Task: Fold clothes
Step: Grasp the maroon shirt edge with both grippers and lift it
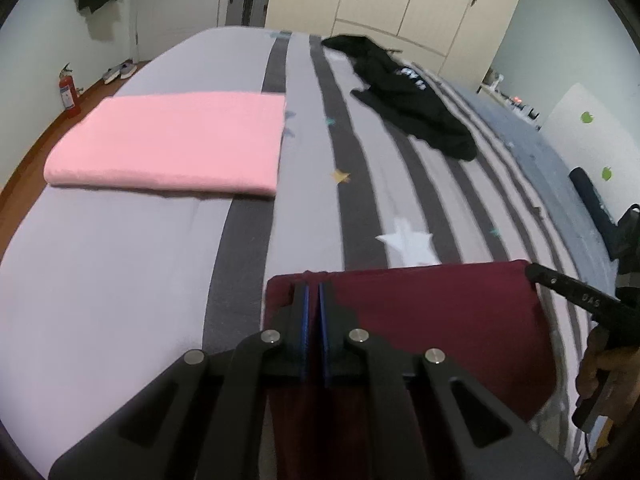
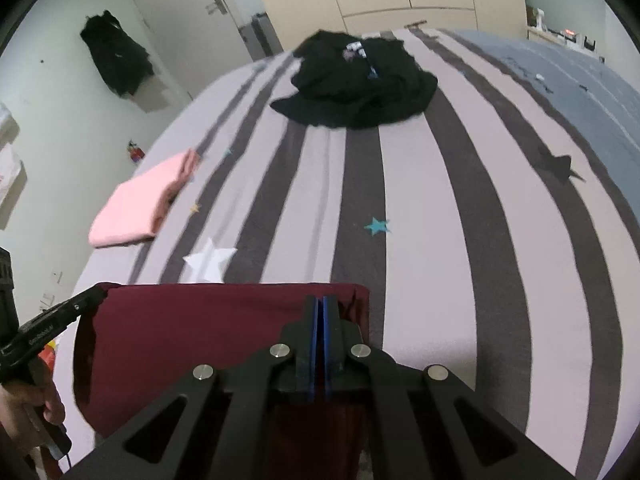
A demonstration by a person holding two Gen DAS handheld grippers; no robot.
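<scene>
1. Two grippers grip one maroon garment [image 1: 432, 320] along its far edge: the left gripper [image 1: 314, 286] has its blue pads pressed together on the cloth near the left corner, and the right gripper [image 2: 320, 300] is clamped in the same way near the right corner.
2. Between the two grips the held edge runs nearly straight and taut, while the rest of the garment hangs or trails back beneath the tools, out of clear sight.
3. Each wrist view catches the other tool at its margin, with the person's hand [image 2: 28, 408] wrapped round the handle.
4. Beyond the garment lies the striped bed cover [image 2: 420, 220] with its scattered stars; a folded pink piece [image 1: 168, 144] rests well off to the left, and a crumpled black garment [image 2: 360, 84] waits far up the bed.
5. By my reading, this is a fold in hand: the edge is pinched and ready to be carried.
6. Next, both grips should travel together, level and equally spaced, laying the edge down squarely before letting go, so no skew or crease sets in.
</scene>
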